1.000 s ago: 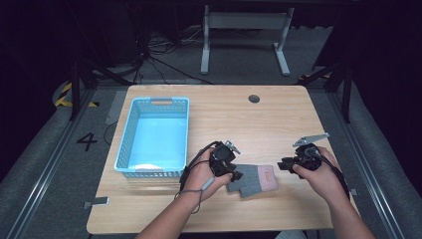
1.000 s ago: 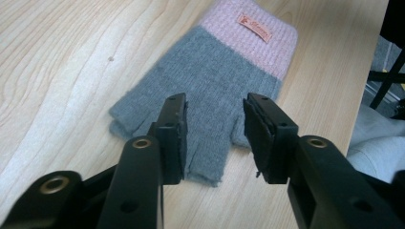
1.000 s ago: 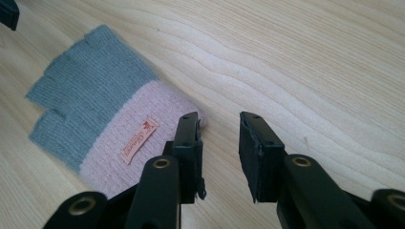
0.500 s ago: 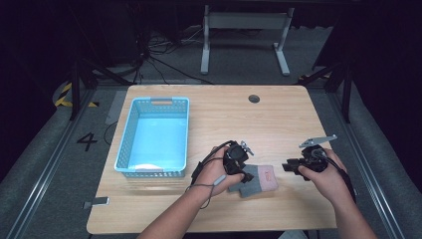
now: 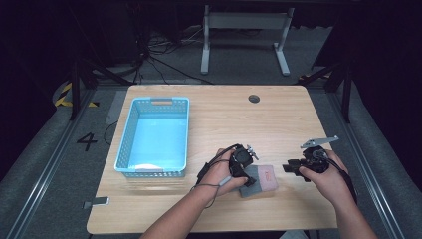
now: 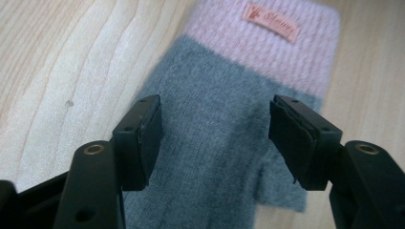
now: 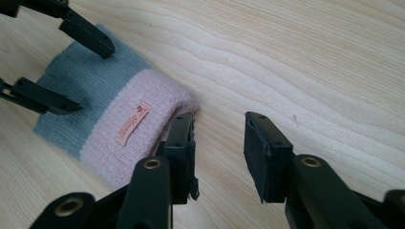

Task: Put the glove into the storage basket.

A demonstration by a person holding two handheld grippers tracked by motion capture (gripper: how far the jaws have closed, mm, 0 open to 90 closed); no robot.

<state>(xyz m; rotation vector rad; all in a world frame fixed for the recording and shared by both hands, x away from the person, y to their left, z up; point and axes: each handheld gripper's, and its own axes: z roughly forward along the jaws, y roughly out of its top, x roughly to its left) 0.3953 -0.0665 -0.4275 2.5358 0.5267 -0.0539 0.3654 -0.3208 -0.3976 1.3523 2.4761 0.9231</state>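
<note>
A knitted glove (image 5: pixel 266 178) lies flat on the wooden table (image 5: pixel 224 119), grey at one end and pink at the cuff (image 6: pixel 267 43), which carries a small label. My left gripper (image 6: pixel 215 129) hovers over the grey part (image 7: pixel 62 109). Its jaws have just been opening and stand wide, not pressing the wool. In the high view the left gripper (image 5: pixel 247 178) covers the glove's left end. My right gripper (image 7: pixel 219 138) sits just beside the cuff. Its jaws have also been opening, with bare table between them. One of its fingers (image 7: pixel 181 143) is right at the cuff's edge.
A light blue plastic basket (image 5: pixel 127 139) stands on the left half of the table, with something pale at its near end. A round cable hole (image 5: pixel 254 98) sits near the far edge. Dark floor, cables and a metal stand lie beyond the table.
My left gripper has moved right and slightly down over the grey end of the glove, and its jaws have spread. The right gripper has stayed about where it was.
</note>
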